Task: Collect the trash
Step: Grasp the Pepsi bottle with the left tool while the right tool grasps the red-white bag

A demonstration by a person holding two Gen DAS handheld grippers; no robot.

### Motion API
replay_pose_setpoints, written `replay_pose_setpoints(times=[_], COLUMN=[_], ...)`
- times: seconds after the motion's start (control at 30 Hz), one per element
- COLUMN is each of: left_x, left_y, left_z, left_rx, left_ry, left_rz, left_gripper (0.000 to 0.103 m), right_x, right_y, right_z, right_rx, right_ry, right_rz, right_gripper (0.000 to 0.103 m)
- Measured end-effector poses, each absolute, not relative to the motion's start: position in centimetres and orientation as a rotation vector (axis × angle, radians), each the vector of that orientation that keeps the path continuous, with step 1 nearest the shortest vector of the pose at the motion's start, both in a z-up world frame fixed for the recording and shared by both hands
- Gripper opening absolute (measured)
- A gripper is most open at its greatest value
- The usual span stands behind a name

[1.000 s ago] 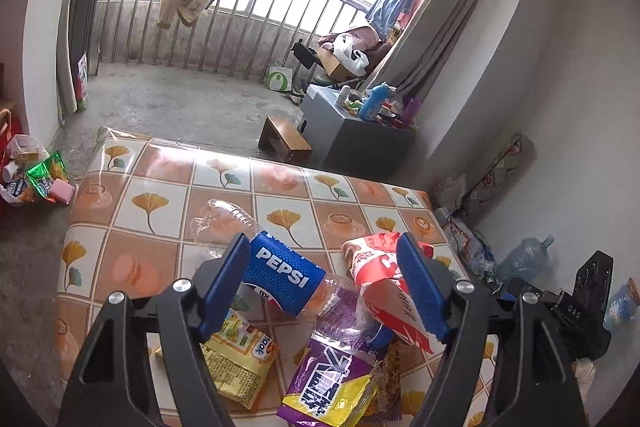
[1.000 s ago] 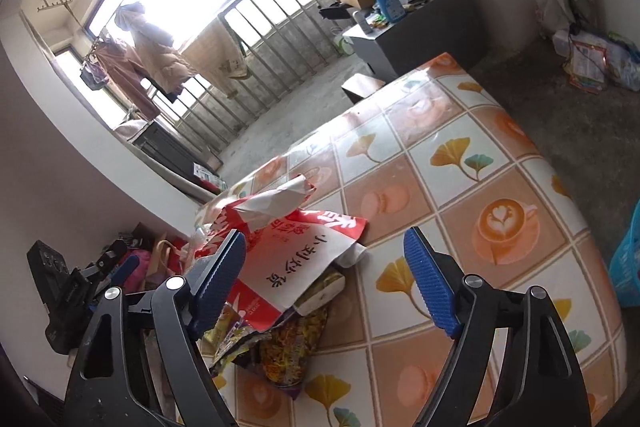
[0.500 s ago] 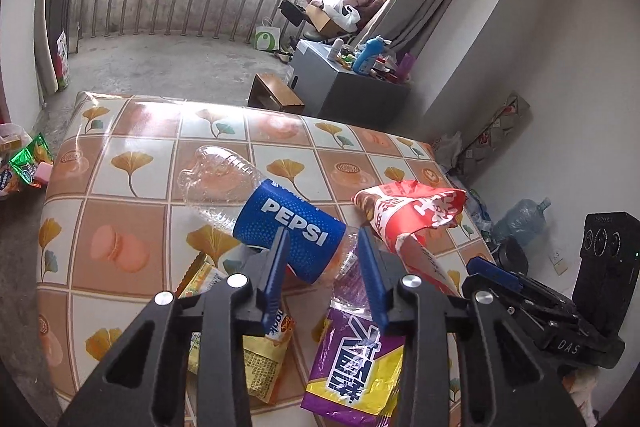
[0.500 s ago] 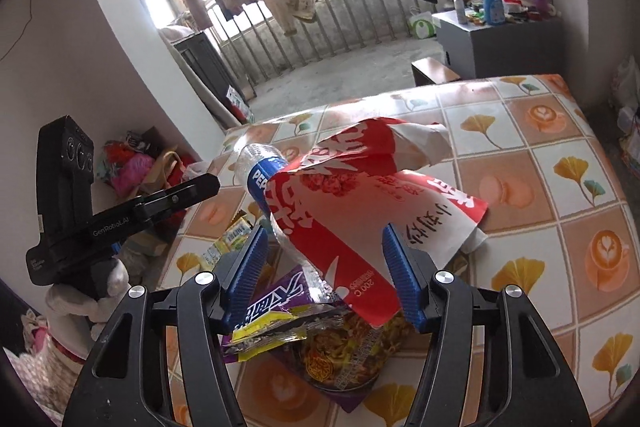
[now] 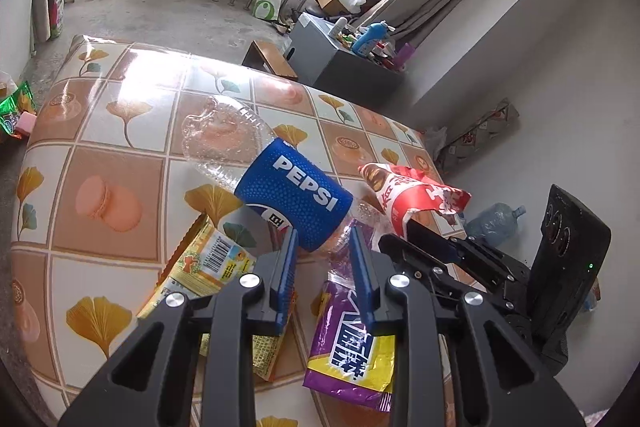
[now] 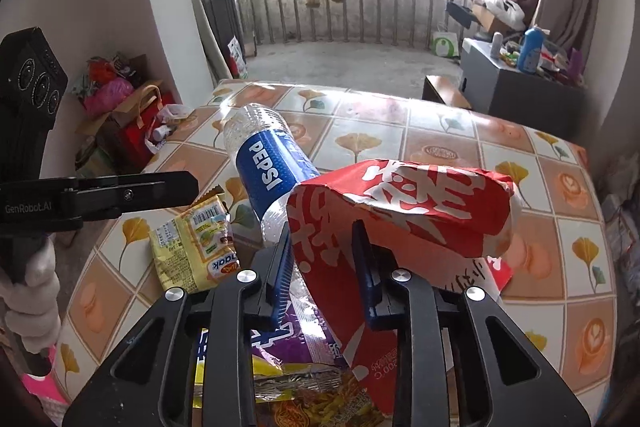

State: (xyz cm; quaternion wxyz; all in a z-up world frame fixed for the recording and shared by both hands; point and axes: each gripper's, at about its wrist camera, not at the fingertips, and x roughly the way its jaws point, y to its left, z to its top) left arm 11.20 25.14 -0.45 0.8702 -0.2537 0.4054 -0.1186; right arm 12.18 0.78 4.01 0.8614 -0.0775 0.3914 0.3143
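While its ribbed clear plastic body juts out over the glossy tile-patterned tablecloth (image 5: 120,155), the Pepsi bottle (image 5: 276,183) is pinched near its neck by the left gripper (image 5: 322,247). Just beside the bottle, the right gripper (image 6: 322,243) clamps a crinkled red snack bag (image 6: 400,211); flat yellow (image 5: 208,267) and purple wrappers (image 5: 352,347) lie below the bottle.

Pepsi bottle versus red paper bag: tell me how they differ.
The clear plastic Pepsi bottle with blue label is rigid, round and see-through; the crumpled red-and-white paper bag is opaque and creased. The left tongs grip the bottle; the right tongs grip the bag. Both are held trash.
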Motion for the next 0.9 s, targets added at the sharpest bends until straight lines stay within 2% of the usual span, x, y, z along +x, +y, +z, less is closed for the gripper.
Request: replay_pose_setpoints(times=[0.07,0.13,0.17,0.2,0.3,0.9], left_x=[11.8,12.5,12.9,13.3,14.4,17.5], left_y=[25.1,25.1,25.0,25.0,25.2,26.0], left_z=[-0.6,-1.0,-1.3,-1.5,-2.3,-6.6], left_rx=[-0.564,-0.603,-0.622,-0.641,-0.699,-1.016], left_ry=[0.869,0.893,0.906,0.916,0.941,0.996], left_rz=[-0.273,-0.285,-0.282,-0.278,-0.266,-0.127], left_gripper=[0.026,0.037,0.047,0.052,0.059,0.061], right_x=[12.4,12.6,12.5,12.5,12.4,13.0], right_y=[0.3,0.1,0.2,0.2,0.2,-0.2], right_z=[4.0,4.1,4.1,4.1,4.0,3.7], right_rx=[-0.122,-0.104,-0.098,-0.094,-0.081,-0.032], right_ry=[0.835,0.844,0.845,0.847,0.85,0.855], right_rz=[0.672,0.679,0.681,0.683,0.687,0.721], right_gripper=[0.021,0.018,0.018,0.018,0.017,0.016])
